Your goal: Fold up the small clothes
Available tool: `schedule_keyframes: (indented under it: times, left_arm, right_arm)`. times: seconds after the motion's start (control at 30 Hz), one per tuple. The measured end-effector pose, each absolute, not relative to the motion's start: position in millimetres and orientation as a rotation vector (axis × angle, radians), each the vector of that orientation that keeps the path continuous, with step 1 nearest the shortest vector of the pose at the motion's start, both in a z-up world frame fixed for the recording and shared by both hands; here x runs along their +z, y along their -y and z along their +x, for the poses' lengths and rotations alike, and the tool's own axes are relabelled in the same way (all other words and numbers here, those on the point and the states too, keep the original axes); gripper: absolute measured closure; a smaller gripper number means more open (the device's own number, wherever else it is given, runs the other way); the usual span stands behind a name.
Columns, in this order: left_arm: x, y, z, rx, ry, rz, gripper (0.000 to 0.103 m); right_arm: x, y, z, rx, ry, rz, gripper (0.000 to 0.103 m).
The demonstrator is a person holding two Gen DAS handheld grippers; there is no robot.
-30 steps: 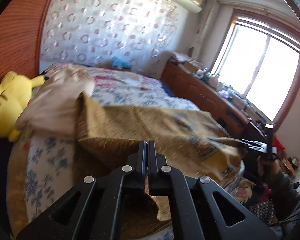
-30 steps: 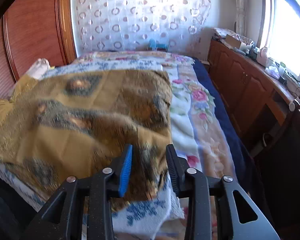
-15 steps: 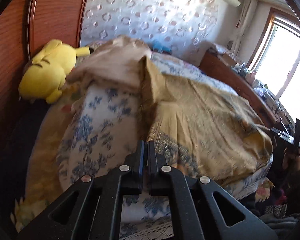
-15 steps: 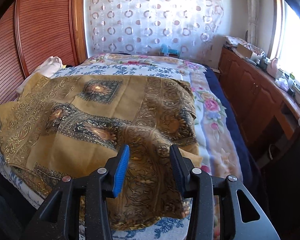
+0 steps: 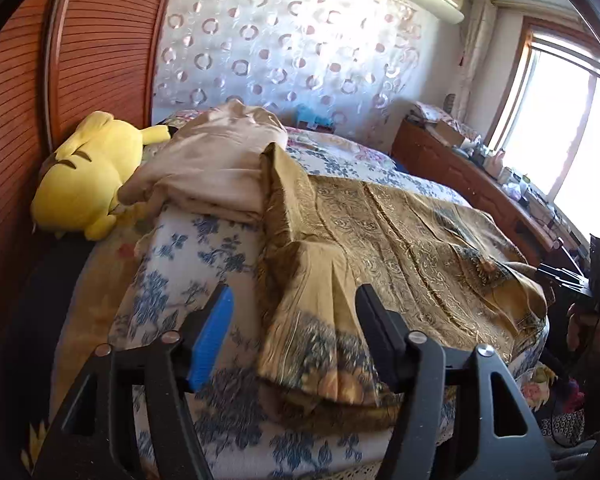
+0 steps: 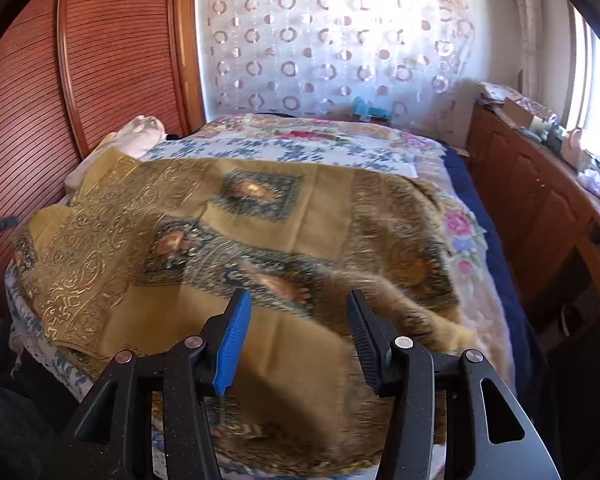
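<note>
In the left wrist view, the left gripper is seen with its jaws spread wide and nothing held; a bunched corner of the golden patterned cloth lies between the 2 fingers, at the near edge of the bed. The cloth is spread across the bed so that it can be folded flat. A beige garment and a yellow plush toy are kept at the bed's far left corner, apart from the work.

In the right wrist view, the right gripper is likewise wide open and empty above the cloth, whose near right corner lies rumpled by the bed's near edge, probably needing smoothing.
</note>
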State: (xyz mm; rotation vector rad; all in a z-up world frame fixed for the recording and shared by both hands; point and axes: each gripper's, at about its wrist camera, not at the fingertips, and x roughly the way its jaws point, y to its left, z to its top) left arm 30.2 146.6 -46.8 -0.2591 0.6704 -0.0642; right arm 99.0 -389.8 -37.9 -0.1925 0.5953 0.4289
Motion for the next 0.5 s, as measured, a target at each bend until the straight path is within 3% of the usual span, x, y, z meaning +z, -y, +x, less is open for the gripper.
schedule_keyframes:
  times: [0.4, 0.5]
  left_arm:
    - [-85, -139, 53, -0.031, -0.815, -0.246, 0.038]
    - [-86, -136, 51, -0.031, -0.825, -0.242, 0.044]
  right_arm:
    - [-52, 374, 104, 0.479, -0.621, -0.16, 0.051]
    - [-55, 371, 106, 0.488, -0.627, -0.15, 0.051]
